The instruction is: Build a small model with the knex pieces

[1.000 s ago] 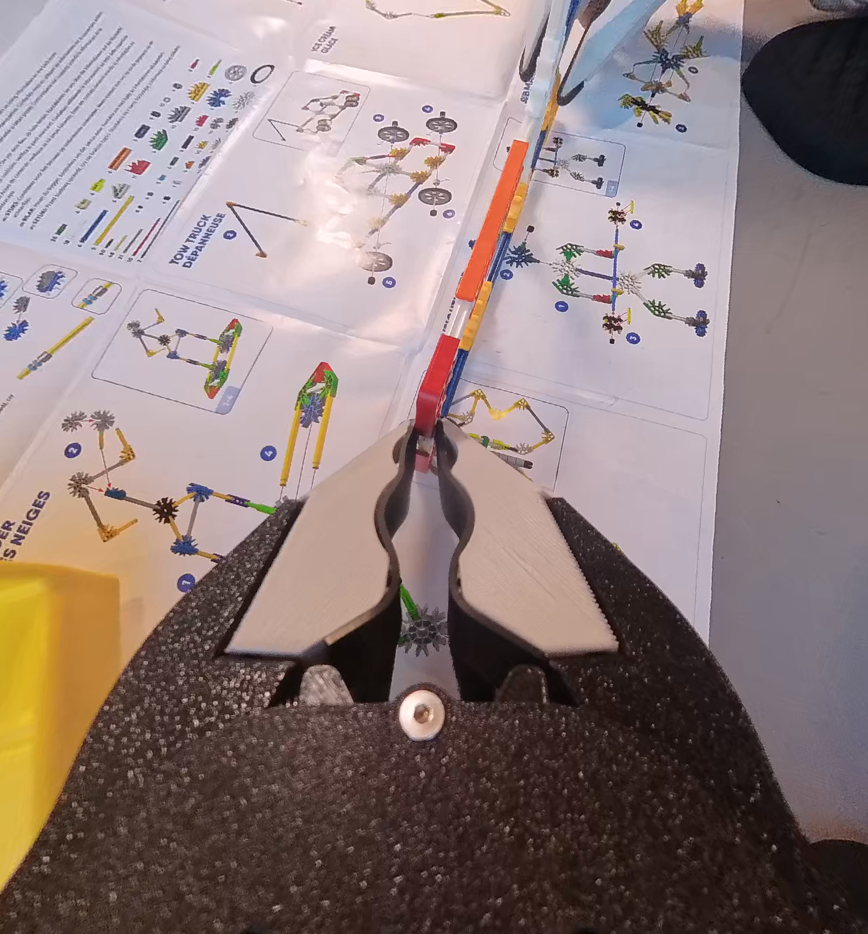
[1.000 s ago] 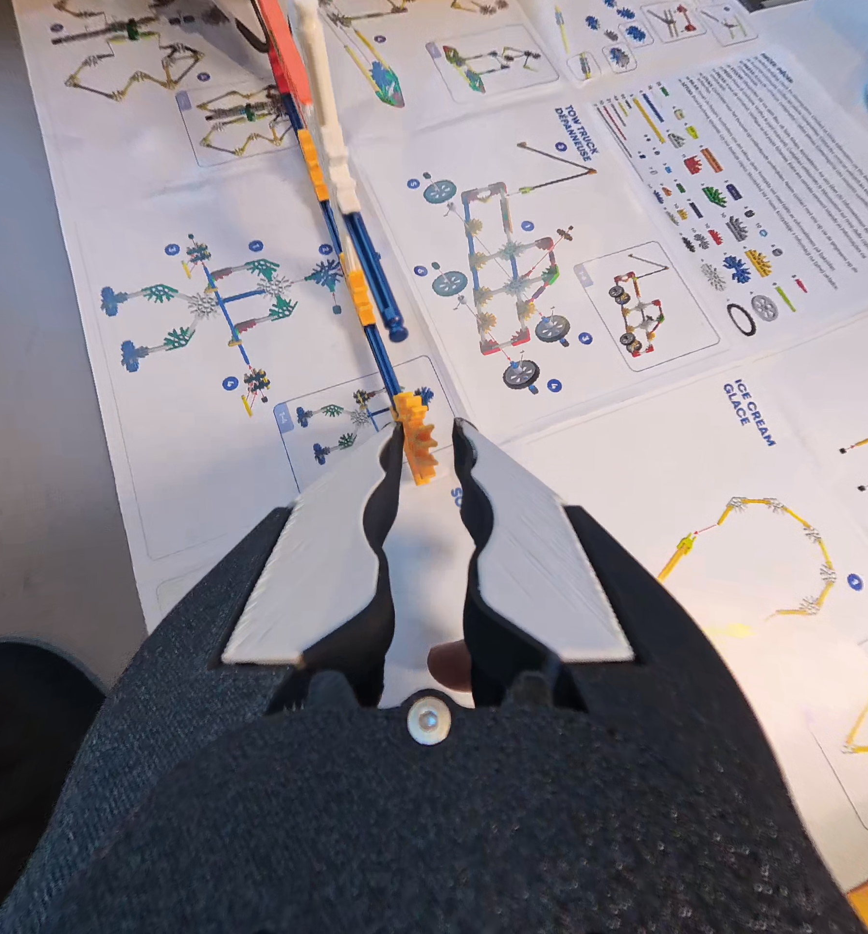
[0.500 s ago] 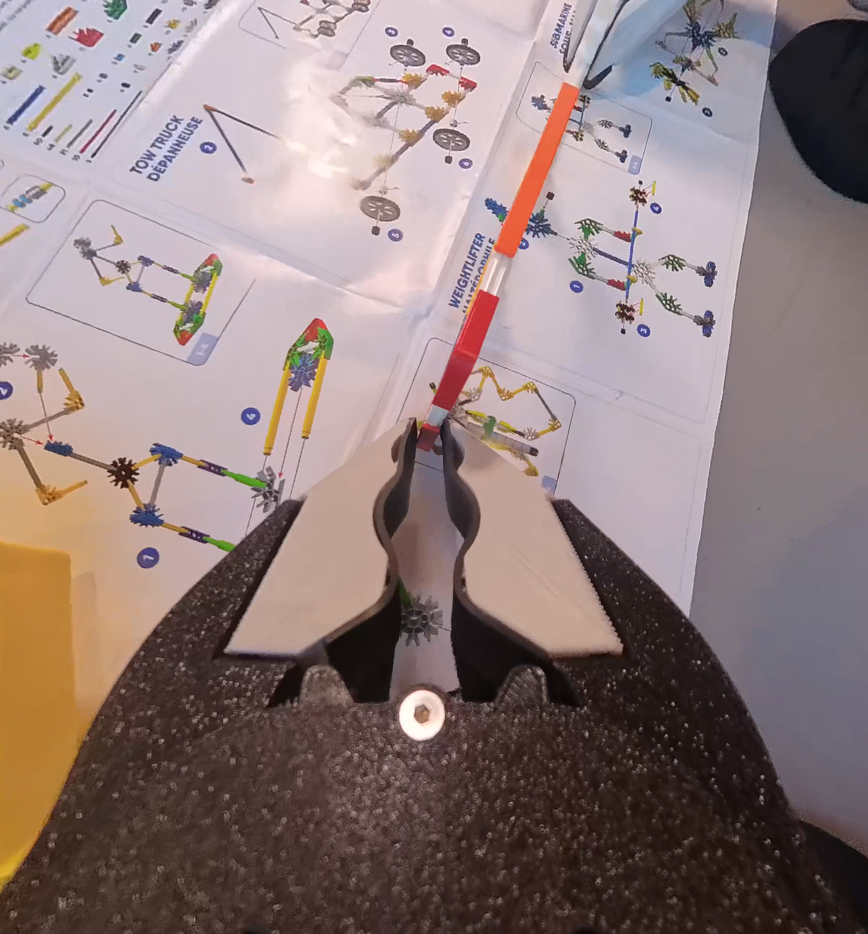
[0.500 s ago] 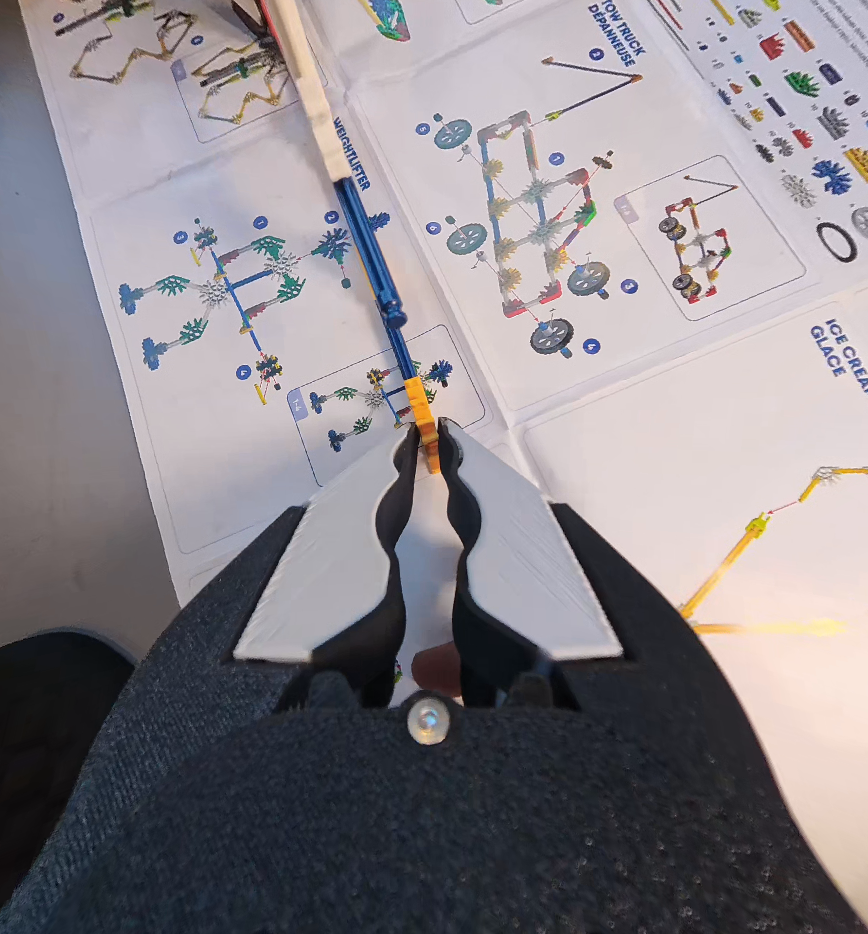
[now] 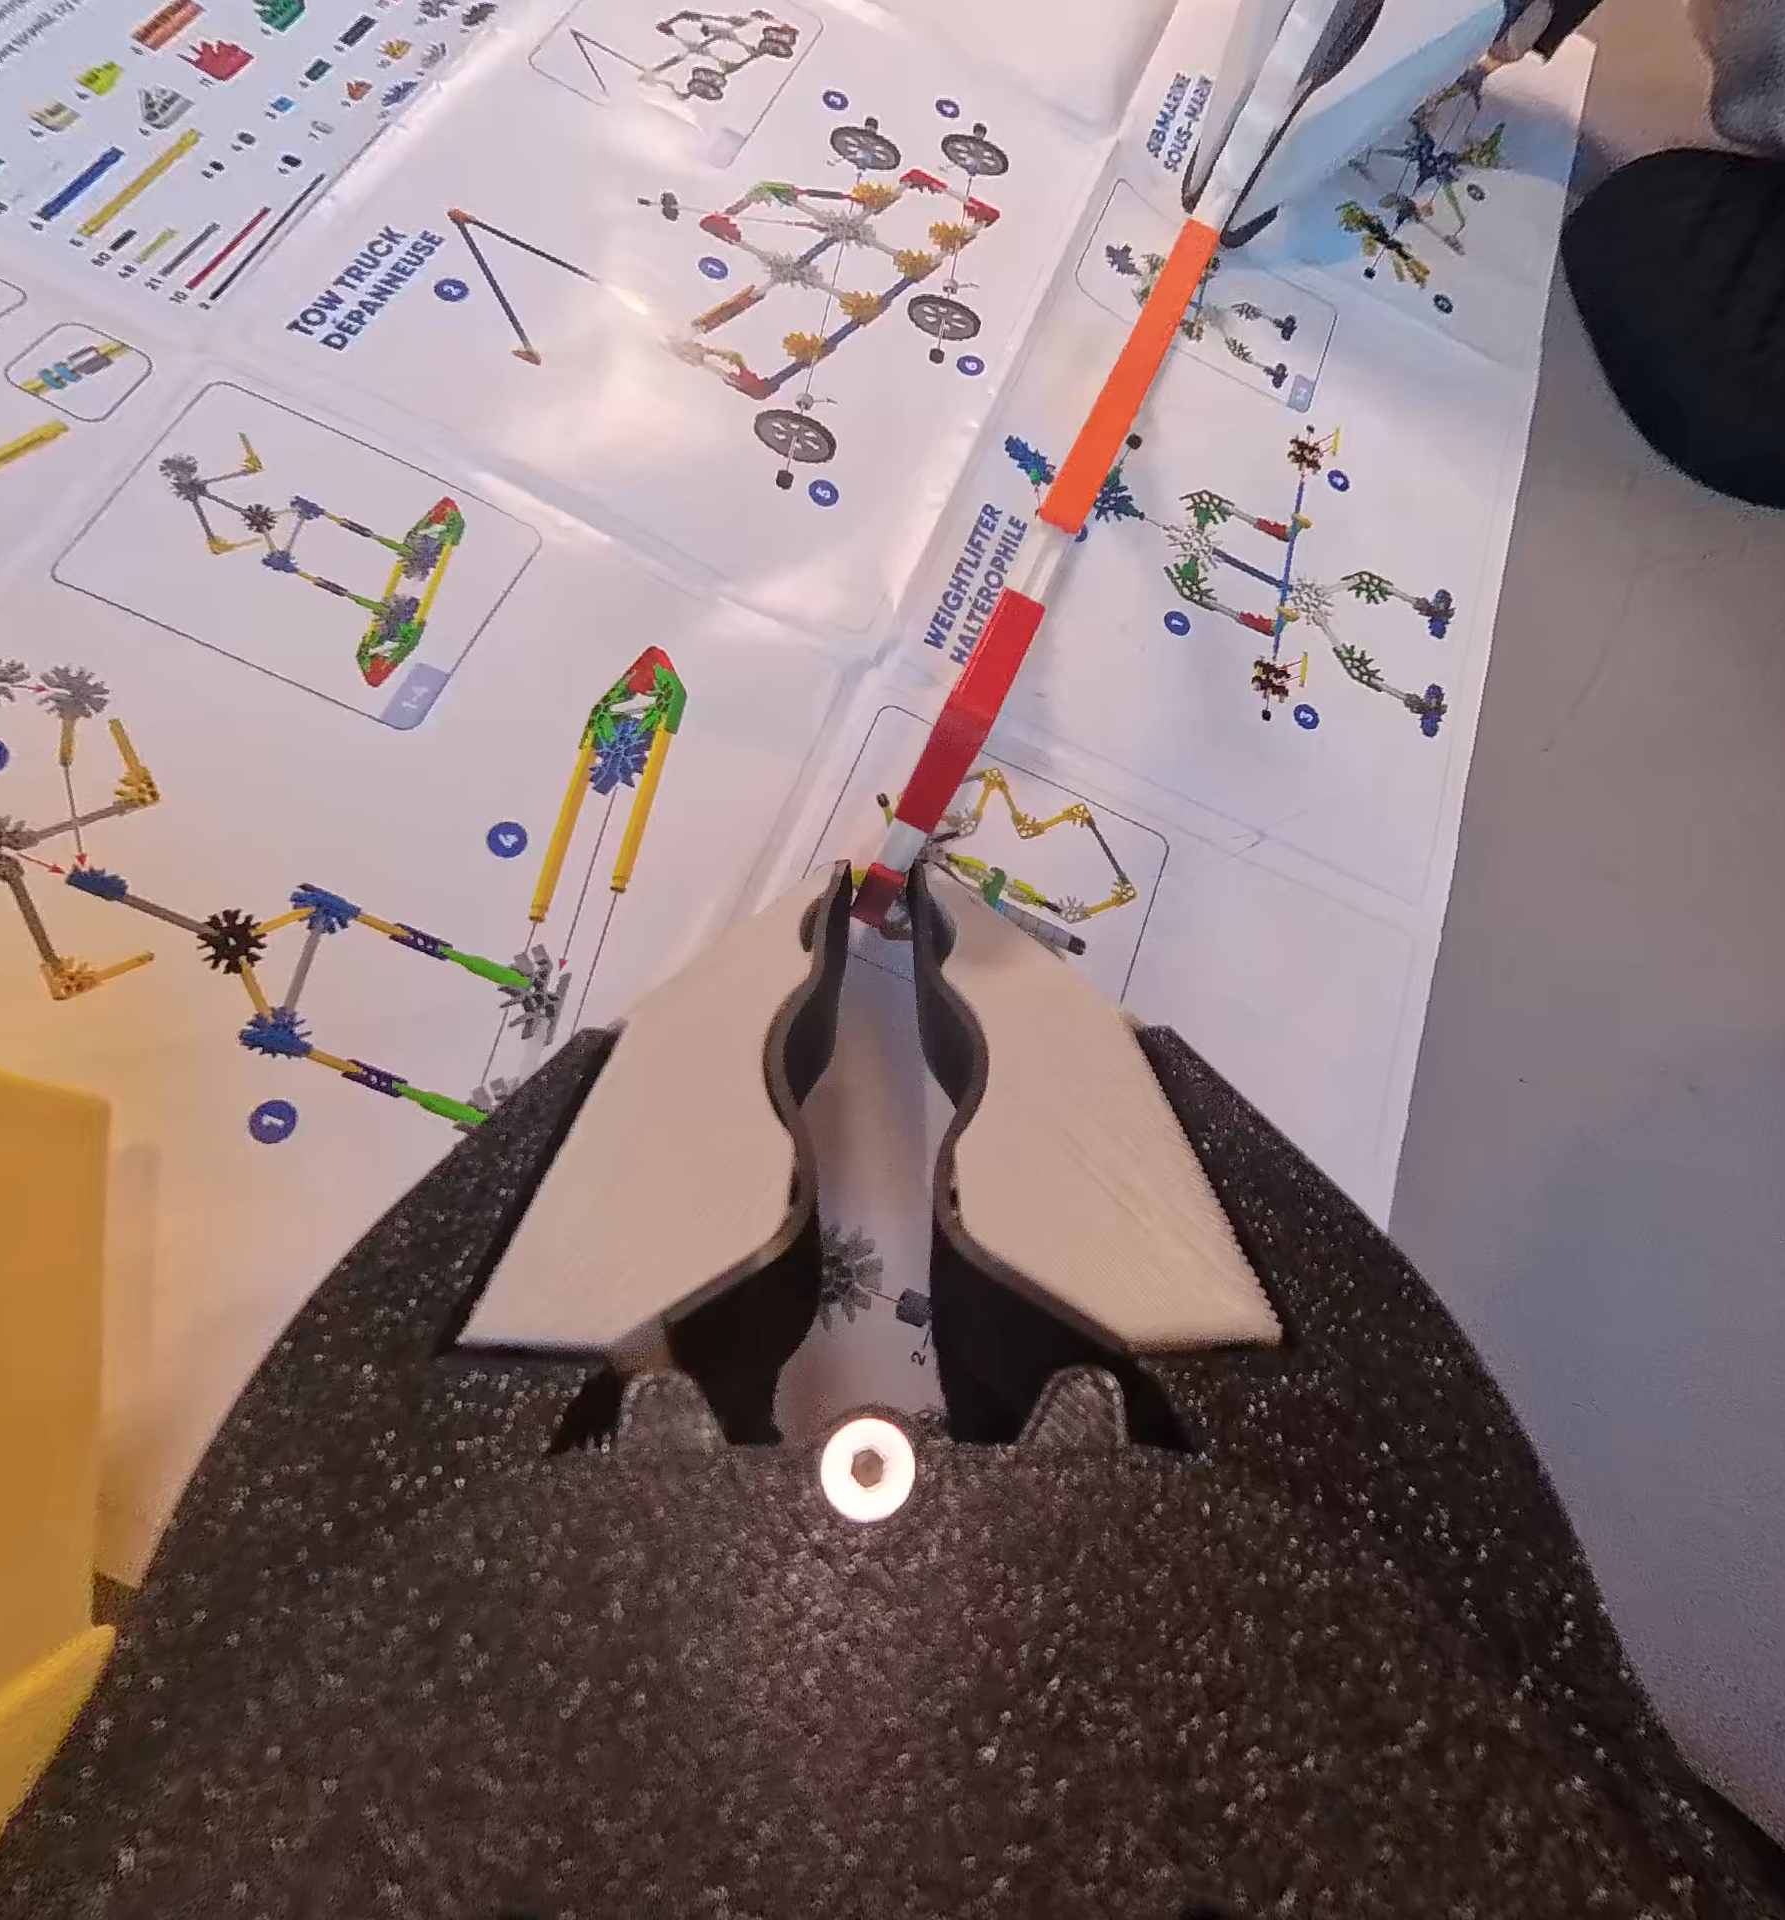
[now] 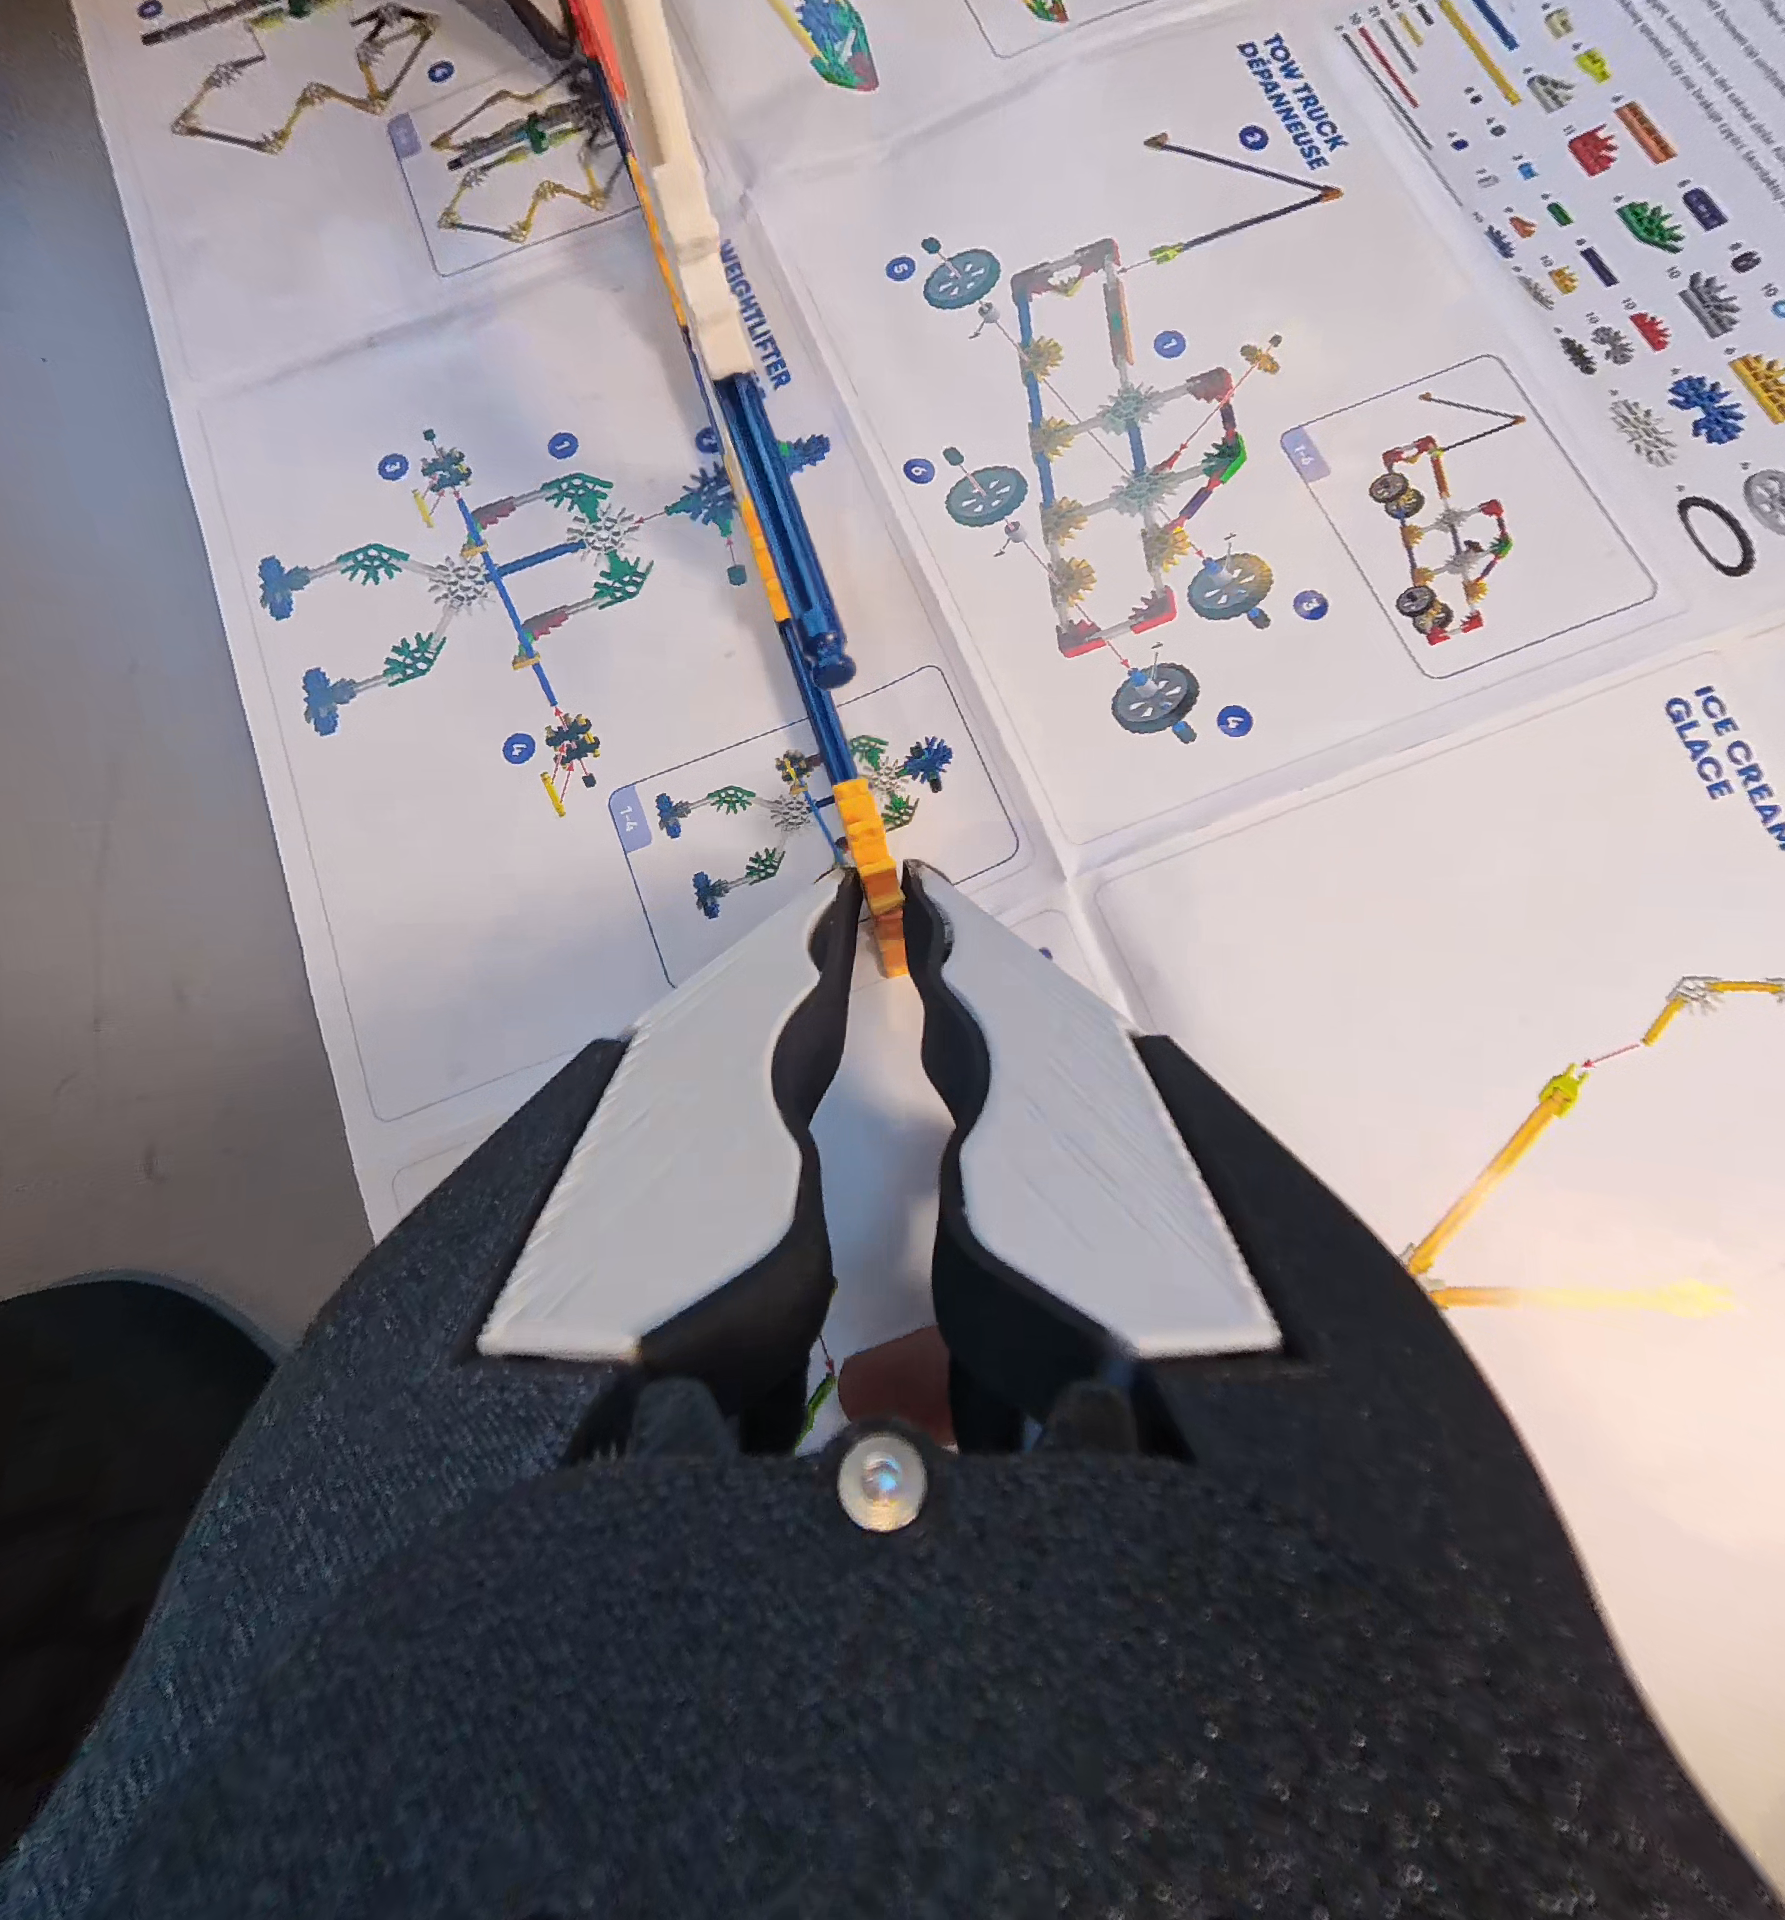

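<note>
Left gripper: pressed together on the red end connector of a long slim plastic rod assembly with red and orange sleeves, running to the upper right of the frame

Right gripper: pinched on the orange toothed connector at the assembly's other end; a blue rod and a white piece are seen beyond, toward the top centre

Underneath: a white printed instruction sheet on a grey table

Lower left, left wrist view: a yellow plastic box

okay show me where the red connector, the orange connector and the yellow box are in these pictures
red connector (image 5: 877,896), left wrist view, the end pinched between the left gripper's fingertips.
orange connector (image 6: 875,862), right wrist view, its toothed middle at the right gripper's fingertips.
yellow box (image 5: 5,1299), left wrist view, its side wall.
</note>
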